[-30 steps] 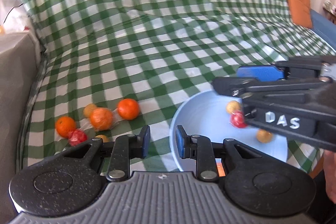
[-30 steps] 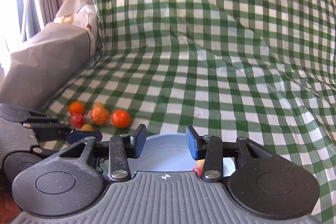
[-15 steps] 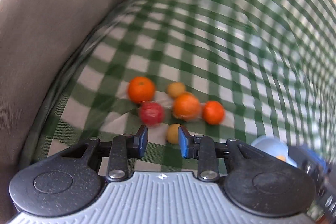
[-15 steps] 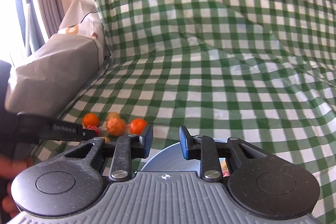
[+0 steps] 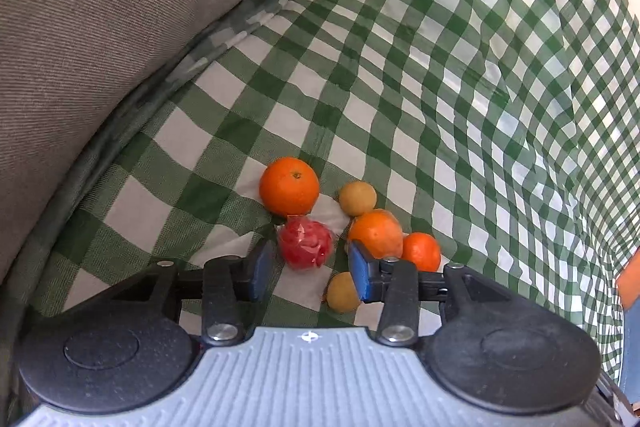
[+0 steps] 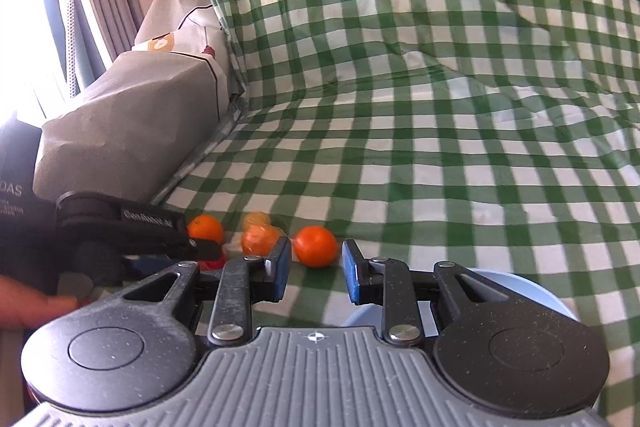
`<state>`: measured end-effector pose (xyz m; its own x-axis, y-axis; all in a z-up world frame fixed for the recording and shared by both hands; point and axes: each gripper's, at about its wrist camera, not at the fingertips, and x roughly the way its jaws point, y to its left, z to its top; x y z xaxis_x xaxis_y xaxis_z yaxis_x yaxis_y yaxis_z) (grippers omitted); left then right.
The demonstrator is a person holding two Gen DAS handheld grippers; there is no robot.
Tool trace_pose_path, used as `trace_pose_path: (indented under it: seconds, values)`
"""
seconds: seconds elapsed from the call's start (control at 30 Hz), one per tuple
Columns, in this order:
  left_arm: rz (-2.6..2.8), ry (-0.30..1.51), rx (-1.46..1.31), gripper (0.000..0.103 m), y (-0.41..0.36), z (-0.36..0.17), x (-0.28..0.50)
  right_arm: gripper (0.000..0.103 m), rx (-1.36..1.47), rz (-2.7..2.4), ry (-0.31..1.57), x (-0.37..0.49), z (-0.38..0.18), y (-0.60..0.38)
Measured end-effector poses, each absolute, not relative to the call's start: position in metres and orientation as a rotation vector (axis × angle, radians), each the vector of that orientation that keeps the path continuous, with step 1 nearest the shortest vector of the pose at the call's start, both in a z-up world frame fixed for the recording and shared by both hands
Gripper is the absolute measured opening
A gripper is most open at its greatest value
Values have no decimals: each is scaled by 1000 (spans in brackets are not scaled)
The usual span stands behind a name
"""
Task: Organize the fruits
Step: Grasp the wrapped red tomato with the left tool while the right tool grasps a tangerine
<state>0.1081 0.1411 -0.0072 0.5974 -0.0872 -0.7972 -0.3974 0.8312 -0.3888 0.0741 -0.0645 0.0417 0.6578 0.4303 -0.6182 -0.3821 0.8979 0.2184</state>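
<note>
The left tongs (image 5: 306, 273), parted and empty, straddle the plastic-wrapped red round fruit (image 5: 306, 244); closing on it looks next, while the right tongs (image 6: 316, 275) wait open.

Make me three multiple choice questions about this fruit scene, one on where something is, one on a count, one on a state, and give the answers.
1. Where is the red fruit?
A. In the bowl
B. Between the left gripper's fingers
C. On the grey cushion

2. How many fruits lie in the pile on the checked cloth?
A. Three
B. Nine
C. Six

3. What state is the left gripper in?
A. Open
C. Shut on the big orange
B. Shut on nothing

Answers: 1 B, it sits in the gap between the blue pads. 2 C, three orange, two yellow, one red show in the left wrist view. 3 A, its fingers stand apart around the fruit.
</note>
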Motion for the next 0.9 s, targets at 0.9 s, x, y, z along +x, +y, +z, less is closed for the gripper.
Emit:
trace_pose_path:
  seconds: [0.9]
  values:
    - [219,943,-435,30,127,-9,116,38,65,363,914,147,-13,-6]
